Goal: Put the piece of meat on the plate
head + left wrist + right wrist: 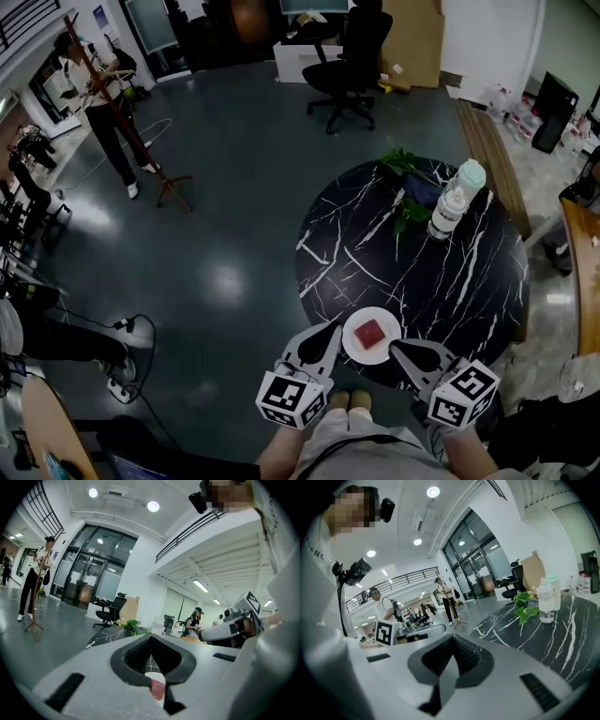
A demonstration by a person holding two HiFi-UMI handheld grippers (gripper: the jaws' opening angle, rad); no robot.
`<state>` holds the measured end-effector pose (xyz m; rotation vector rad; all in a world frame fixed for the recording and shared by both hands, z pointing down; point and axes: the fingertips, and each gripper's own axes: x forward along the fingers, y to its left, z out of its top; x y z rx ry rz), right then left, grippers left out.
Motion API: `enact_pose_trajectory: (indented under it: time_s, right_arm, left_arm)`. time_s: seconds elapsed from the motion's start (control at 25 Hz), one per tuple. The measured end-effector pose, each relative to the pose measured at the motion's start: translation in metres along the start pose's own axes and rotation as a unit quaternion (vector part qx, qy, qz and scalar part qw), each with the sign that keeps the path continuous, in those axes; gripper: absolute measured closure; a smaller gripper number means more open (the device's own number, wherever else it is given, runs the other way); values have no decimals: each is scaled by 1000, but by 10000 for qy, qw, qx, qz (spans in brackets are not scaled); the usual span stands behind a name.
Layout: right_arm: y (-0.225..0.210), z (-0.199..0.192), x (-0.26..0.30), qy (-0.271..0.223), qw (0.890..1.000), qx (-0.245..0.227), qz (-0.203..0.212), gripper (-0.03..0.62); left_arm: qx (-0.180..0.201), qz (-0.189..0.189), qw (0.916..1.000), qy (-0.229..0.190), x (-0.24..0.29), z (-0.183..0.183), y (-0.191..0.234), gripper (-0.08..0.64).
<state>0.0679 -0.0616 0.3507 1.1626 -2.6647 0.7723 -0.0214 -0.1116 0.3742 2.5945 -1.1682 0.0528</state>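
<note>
A red piece of meat (371,332) lies on a small white plate (354,348) at the near edge of the round black marble table (441,281). My left gripper (331,327) is just left of the plate and my right gripper (396,346) just right of it, both held above the table edge. Each has its jaws together with nothing between them. In the left gripper view, the left gripper (151,638) is shut, and the plate with the meat (158,689) shows through the gap low in the jaws. The right gripper (452,637) looks across the table.
A clear bottle (450,202) and green leaves (408,169) stand at the table's far side, also seen as the bottle (546,603). A black office chair (349,66), a person with a wooden stand (112,103) and floor cables (131,328) lie beyond.
</note>
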Motion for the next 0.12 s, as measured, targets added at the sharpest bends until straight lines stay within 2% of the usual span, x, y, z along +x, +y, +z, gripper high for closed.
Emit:
enact_pose_trajectory:
  time_s: [0.12]
  right_arm:
    - [1,-4,-5,23,9999,135,2,581]
  left_arm:
    - [-99,-6,9999,60,-5,-3,-3,552]
